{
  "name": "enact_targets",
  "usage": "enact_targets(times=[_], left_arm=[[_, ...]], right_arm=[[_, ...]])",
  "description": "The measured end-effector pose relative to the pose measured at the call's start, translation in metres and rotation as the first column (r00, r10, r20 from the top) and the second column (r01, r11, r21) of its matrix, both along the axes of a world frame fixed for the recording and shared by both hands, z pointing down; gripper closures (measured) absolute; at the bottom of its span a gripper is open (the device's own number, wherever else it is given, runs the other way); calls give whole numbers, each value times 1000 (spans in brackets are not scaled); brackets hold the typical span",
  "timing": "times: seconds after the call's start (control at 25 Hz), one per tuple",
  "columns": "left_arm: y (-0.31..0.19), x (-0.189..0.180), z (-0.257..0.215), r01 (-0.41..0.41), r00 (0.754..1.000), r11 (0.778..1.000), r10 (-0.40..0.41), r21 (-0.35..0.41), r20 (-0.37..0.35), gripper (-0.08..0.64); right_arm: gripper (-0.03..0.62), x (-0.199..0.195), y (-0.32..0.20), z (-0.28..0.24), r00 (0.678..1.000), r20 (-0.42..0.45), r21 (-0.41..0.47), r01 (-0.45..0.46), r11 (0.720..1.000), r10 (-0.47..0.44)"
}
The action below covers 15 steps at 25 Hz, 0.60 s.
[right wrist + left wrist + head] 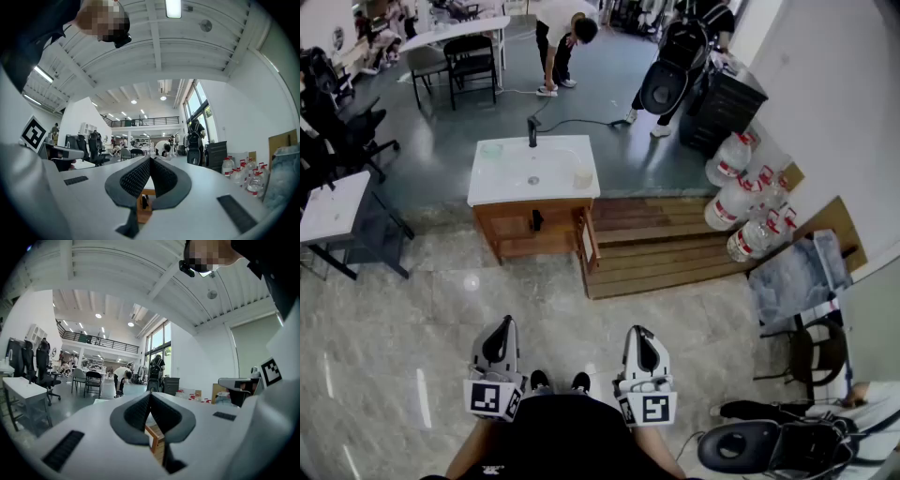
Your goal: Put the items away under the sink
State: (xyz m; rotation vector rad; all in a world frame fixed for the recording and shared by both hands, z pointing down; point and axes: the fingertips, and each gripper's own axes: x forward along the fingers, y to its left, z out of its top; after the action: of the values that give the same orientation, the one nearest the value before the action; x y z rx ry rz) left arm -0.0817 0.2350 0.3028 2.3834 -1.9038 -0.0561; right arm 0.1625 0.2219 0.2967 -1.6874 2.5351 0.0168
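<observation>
A white sink (534,173) with a black faucet (532,131) tops a wooden cabinet (530,234) a few steps ahead on the floor. The cabinet's right door (589,239) stands ajar. On the sink top rest a pale cup (583,176) and a greenish item (491,148). My left gripper (504,323) and right gripper (637,330) are held level near my body, far from the sink. Both are shut with nothing between their pads. In the left gripper view the left gripper (150,395) frames the wooden door (152,436). Below the right gripper (150,160) the cabinet (144,208) shows.
A low wooden platform (666,244) adjoins the cabinet's right side, with large water bottles (741,202) beyond it. A white desk (328,206) stands at left, an office chair (769,448) at lower right. A person (562,37) bends over behind the sink, near chairs (473,61).
</observation>
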Motion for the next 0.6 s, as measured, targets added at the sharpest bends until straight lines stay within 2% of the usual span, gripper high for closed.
enact_targets(times=[0.6], left_arm=[[4, 3, 2, -10, 1000, 1000, 10, -9, 6, 554]], right_arm=[[567, 1, 4, 0, 1000, 23, -2, 21, 1000, -21]])
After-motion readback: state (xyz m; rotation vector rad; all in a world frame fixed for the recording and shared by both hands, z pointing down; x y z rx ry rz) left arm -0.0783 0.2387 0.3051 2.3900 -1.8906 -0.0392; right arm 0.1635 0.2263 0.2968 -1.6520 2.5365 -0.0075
